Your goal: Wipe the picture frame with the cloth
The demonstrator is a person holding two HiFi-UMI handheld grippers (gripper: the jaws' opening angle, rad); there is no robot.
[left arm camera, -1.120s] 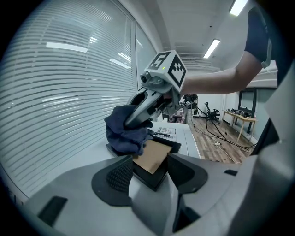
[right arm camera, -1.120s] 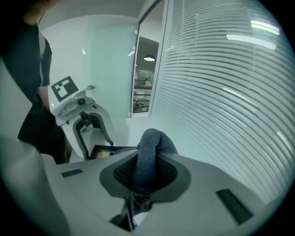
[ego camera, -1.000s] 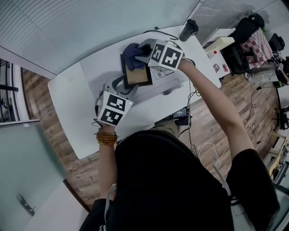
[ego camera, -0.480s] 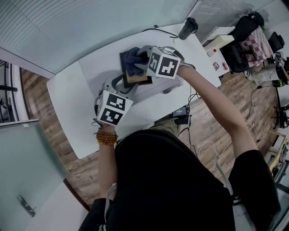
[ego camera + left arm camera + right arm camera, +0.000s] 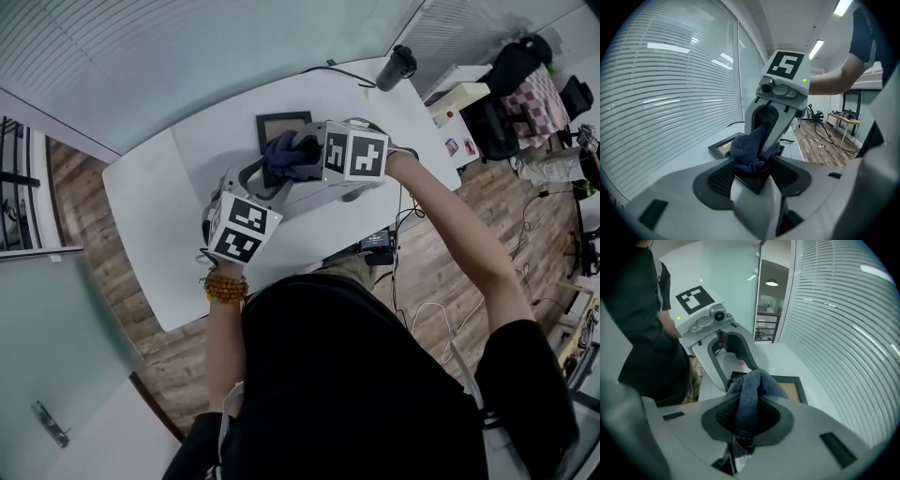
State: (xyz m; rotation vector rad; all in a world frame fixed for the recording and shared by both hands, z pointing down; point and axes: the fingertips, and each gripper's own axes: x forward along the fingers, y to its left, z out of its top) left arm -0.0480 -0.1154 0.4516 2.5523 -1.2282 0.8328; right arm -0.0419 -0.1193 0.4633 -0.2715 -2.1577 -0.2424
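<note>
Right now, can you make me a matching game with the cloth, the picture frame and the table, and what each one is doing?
Things:
1 cloth
2 picture frame
3 table

States:
a white, under everything
b pinched in the right gripper
c corner held by the left gripper

Pairs: 1-b, 2-c, 3-a

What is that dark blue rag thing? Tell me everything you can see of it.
The dark blue cloth looks like thick, soft, ribbed fabric, bunched into a crumpled wad. The right gripper is shut on one fold, and the rest bulges out past its tips. The wad lies on the black picture frame, covering the end nearest the person.
</note>
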